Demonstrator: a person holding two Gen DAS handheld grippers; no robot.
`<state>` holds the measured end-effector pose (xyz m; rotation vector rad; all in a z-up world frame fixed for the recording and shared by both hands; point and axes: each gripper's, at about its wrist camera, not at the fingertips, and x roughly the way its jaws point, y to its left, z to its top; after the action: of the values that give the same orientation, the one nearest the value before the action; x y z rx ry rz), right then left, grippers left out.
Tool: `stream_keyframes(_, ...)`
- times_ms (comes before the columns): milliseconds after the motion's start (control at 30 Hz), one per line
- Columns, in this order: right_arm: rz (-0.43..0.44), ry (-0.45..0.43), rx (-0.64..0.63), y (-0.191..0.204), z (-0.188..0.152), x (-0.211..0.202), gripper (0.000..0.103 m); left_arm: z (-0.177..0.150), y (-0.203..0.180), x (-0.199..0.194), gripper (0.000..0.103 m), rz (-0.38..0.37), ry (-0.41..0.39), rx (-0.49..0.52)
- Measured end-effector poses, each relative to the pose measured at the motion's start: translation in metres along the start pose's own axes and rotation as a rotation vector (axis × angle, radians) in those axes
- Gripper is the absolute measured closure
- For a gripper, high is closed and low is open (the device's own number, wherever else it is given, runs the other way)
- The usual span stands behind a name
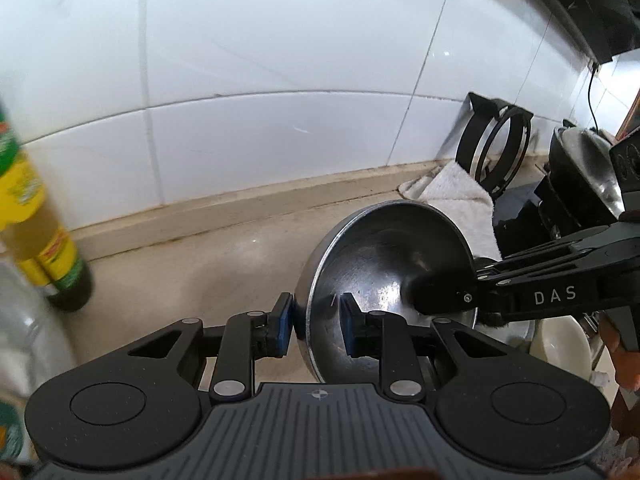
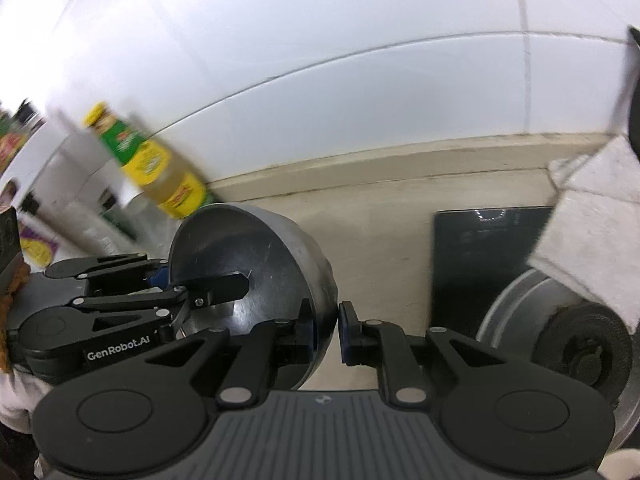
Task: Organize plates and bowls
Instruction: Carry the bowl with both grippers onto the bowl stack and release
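White wall tiles (image 1: 248, 80) fill the background of both views, meeting a beige tabletop (image 1: 208, 248) along a raised edge. A steel bowl (image 1: 384, 272), tipped on its side and held off the tabletop, is clamped at two points on its rim. The left hand-held gripper (image 1: 314, 322) grasps the rim at the bowl's 7 o'clock in the left wrist view, one blue pad (image 1: 283, 320) outside the wall and the other inside. The right hand-held gripper (image 2: 325, 330) pinches the opposite rim, which in its own view sits at the bowl's 5 o'clock.

Only the left wrist view shows a black wire rack (image 1: 496, 144) at 2 o'clock standing behind a white folded cloth (image 1: 452, 196), a cream bowl (image 1: 560, 348) at 4 o'clock, and another steel vessel at the far right. Only the right wrist view shows a dark flat panel (image 2: 480, 256) at 3 o'clock and a round metal lid with a black knob (image 2: 576, 340) at 4 o'clock. A yellow-and-green labelled bottle (image 1: 44, 216) appears in both, at 9 o'clock in the left view and blurred at 10 o'clock in the right.
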<state>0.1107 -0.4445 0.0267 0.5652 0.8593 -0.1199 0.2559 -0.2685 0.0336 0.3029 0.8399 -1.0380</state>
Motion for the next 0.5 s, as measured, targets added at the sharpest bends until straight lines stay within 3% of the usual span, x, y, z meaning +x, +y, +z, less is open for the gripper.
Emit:
stream_keyframes(233,0.054,0.033,-0.072,0.042,-0.02,-0.005,0.089,-0.029,0.013,-0.045,0.07,0.029,-0.025,-0.041)
stream_keyframes(500,0.086,0.101,-0.127,0.078,-0.05,0.008,0.089,-0.057,0.026,-0.071,0.067,0.048,-0.02,-0.071)
